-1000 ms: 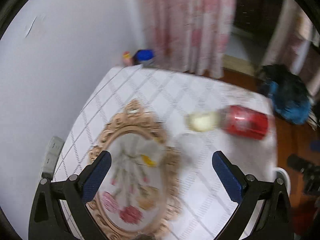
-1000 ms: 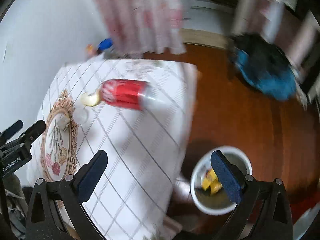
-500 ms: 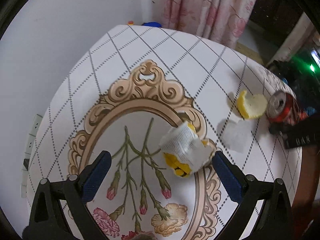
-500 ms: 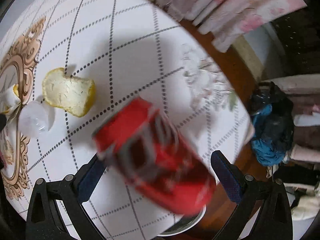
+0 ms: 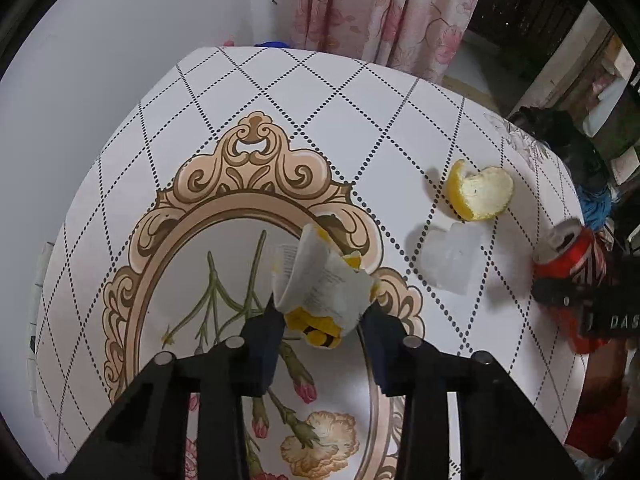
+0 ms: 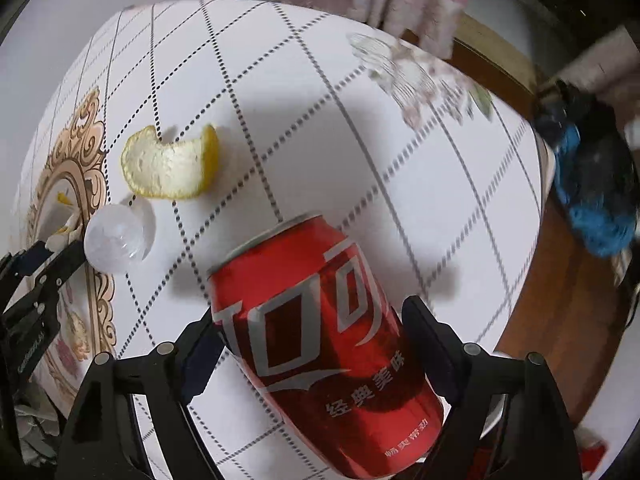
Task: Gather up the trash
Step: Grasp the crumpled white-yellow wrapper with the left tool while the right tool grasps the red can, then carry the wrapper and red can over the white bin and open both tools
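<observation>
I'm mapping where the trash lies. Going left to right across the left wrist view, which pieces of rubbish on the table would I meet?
Crumpled paper wrapper between the left gripper fingers → clear plastic lid → orange peel → red soda can at the table's right edge, with the right gripper on it.

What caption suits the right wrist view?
Right gripper clamps a red soda can above the white checked tablecloth.

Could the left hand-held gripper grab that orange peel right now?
Probably not: the left hand-held gripper is already closed on a crumpled wrapper. The orange peel lies uncovered, farther along the table.
</observation>
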`<state>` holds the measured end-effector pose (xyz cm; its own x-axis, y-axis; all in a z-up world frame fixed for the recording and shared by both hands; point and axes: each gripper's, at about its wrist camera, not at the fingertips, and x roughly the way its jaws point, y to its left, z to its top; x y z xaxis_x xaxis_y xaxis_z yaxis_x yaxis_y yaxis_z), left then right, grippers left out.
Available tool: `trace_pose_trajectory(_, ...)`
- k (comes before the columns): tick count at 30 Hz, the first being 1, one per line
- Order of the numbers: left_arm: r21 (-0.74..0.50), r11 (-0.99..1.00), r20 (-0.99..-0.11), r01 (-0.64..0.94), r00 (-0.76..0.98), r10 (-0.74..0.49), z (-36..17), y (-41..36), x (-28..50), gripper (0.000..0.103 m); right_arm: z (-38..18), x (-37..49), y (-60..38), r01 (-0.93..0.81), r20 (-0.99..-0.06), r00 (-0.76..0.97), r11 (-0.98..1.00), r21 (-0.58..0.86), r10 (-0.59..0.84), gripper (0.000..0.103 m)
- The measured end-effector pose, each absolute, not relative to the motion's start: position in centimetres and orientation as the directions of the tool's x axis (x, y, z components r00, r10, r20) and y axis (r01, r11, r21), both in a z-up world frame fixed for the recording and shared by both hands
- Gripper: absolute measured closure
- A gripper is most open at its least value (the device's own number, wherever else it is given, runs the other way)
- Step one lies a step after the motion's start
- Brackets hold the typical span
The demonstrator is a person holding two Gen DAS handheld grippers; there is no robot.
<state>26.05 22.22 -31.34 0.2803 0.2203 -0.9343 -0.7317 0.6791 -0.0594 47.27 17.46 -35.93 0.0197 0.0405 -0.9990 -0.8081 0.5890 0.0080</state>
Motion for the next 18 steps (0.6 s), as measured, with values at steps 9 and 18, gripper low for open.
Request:
trace_pose_trajectory(9, -0.026, 0.69, -0.897, -0.724, 0.321, 0.303, -27.0, 20.2, 24.2, 0.071, -34.0, 44.7, 11.8, -0.686, -0.978, 0.029, 0.716, 0.13, 0.206, 0.019)
trace_pose_trajectory(18, -0.002, 0.729, -0.829, -0.685, 0.408, 0.382, -20.2, 16.3, 23.3, 0.071, -29.5, 41.3, 8.6, -0.599, -0.926, 0.097, 0.765, 0.238, 0.364, 0.021)
